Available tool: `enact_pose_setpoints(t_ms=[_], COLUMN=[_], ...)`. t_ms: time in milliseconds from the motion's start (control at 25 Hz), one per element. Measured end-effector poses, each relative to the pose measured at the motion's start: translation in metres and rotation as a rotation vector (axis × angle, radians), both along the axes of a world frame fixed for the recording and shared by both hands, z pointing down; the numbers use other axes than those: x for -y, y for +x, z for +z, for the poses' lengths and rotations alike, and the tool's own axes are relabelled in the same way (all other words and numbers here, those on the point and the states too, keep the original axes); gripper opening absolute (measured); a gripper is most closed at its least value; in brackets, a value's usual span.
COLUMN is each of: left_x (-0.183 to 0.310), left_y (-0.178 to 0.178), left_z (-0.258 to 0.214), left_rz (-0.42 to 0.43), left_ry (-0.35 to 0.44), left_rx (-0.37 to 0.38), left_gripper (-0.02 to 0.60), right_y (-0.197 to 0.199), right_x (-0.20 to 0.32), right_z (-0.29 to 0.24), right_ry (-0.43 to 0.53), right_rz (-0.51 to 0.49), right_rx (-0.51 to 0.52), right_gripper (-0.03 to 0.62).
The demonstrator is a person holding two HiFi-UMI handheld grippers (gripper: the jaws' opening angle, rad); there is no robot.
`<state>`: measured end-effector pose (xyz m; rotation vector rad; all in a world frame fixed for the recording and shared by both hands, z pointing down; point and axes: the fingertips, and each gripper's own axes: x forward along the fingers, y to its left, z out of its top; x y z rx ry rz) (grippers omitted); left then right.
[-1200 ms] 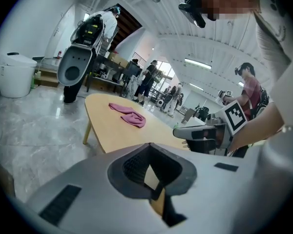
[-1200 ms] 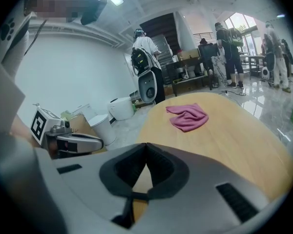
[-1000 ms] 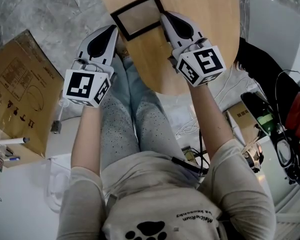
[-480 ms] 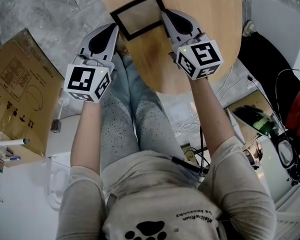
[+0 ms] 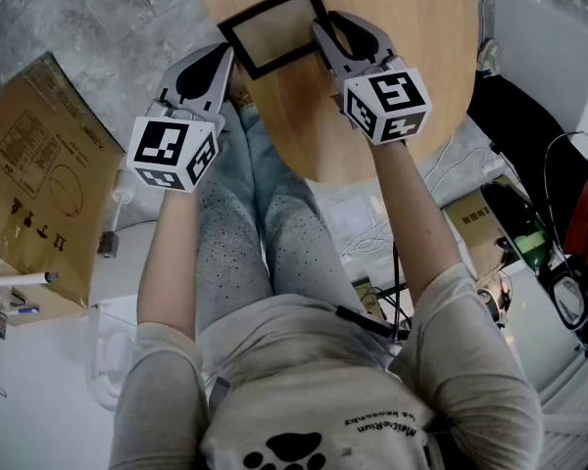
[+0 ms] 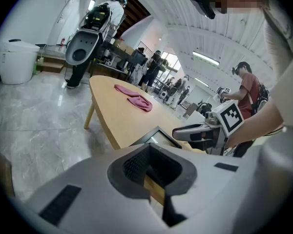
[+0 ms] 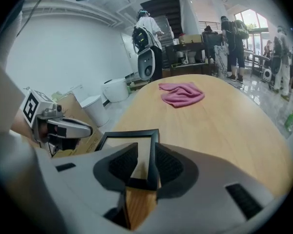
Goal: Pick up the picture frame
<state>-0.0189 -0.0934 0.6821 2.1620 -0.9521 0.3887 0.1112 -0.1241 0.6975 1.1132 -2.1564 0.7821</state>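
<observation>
Picture frame (image 5: 271,29), black-rimmed rectangular glazed, lies at 12 o'clock on the pale round wooden table (image 5: 412,27), by its near edge. Right gripper (image 7: 147,161) jaws have just been opening and straddle the frame's 3 o'clock rail unclamped, so it appears unheld. Left gripper (image 5: 219,59), closed and empty, hangs at the frame's 9 o'clock, off the table edge. Beyond the frame the tabletop is open up to a crumpled pink cloth (image 7: 181,92).
</observation>
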Motion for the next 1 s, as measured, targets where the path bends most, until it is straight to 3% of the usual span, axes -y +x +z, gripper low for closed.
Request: enact_pose_setpoints(t_ms=[360,1000], left_x=[-0.001,-0.020], left_y=[-0.002,-0.012], left_z=[0.006,0.020], left_rz=[0.001,0.015], left_ry=[-0.023,-0.098], left_rx=[-0.003,0.000], left_gripper=[0.008,0.008], right_y=[0.010,-0.006], right_x=[-0.001,-0.013], right_z=[0.026,0.028], right_ry=[-0.070,-0.109], right_rz=[0.048,0.138], right_rx=[-0.036,-0.042], right_gripper=[0.129,0.098])
